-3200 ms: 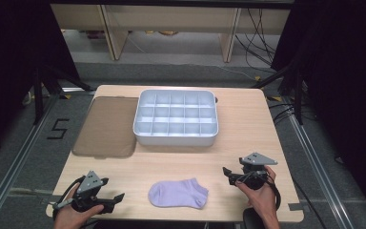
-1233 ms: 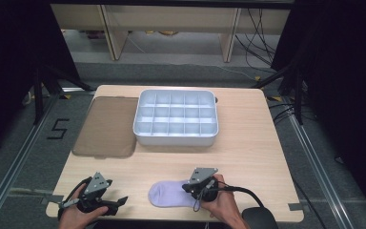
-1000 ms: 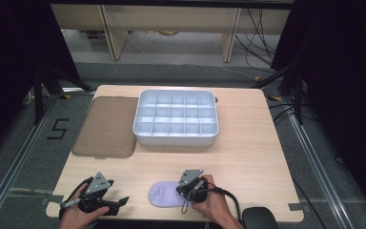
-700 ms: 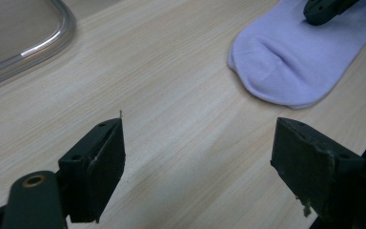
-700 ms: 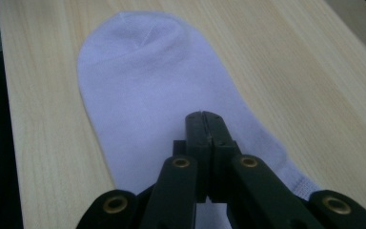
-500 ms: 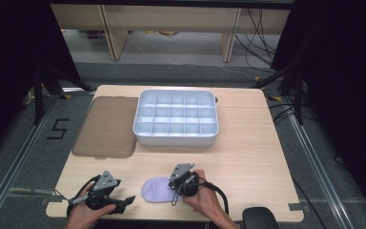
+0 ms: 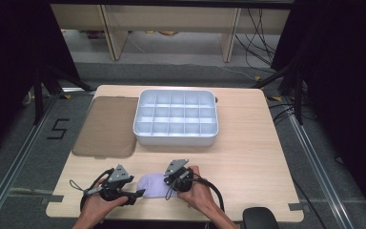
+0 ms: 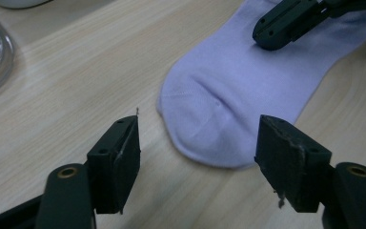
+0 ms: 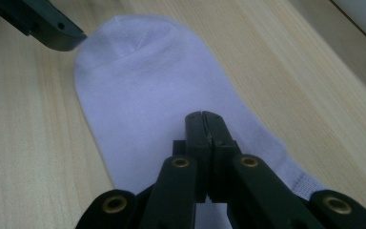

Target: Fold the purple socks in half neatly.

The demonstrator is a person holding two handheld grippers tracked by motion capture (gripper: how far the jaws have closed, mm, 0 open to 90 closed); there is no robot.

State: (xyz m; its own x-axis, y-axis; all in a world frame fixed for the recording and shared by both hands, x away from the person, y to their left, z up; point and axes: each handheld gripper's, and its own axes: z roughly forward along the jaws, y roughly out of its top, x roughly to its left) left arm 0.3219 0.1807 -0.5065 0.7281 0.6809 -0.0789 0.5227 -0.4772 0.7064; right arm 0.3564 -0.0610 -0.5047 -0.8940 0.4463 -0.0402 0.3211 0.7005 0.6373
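one lilac sock [image 7: 155, 185] lies flat on the tabletop [image 7: 248, 157] near its front edge, between the two hands. it looks light, soft and limp, so it will likely fold or drag wherever it is pushed, and a pinch at an edge should lift only that part while the rest hangs. the rounded toe end and the cuff seem the best places to take hold, with one end pinned so the cloth does not slide on the smooth wood.

the right tool [image 9: 205, 125] has its jaws closed together and its tip rests on the middle of the sock; whether it pinches any fabric or merely presses down is hard to tell from here. the left tool [image 8: 198, 157] has its jaws apart, though they have just been closing, with the toe end lying just ahead of them and nothing gripped.

farther back stand one white divided tray [image 7: 176, 119], empty, and beside it one brown tinted lid [image 7: 106, 126]. two tools, one sock.
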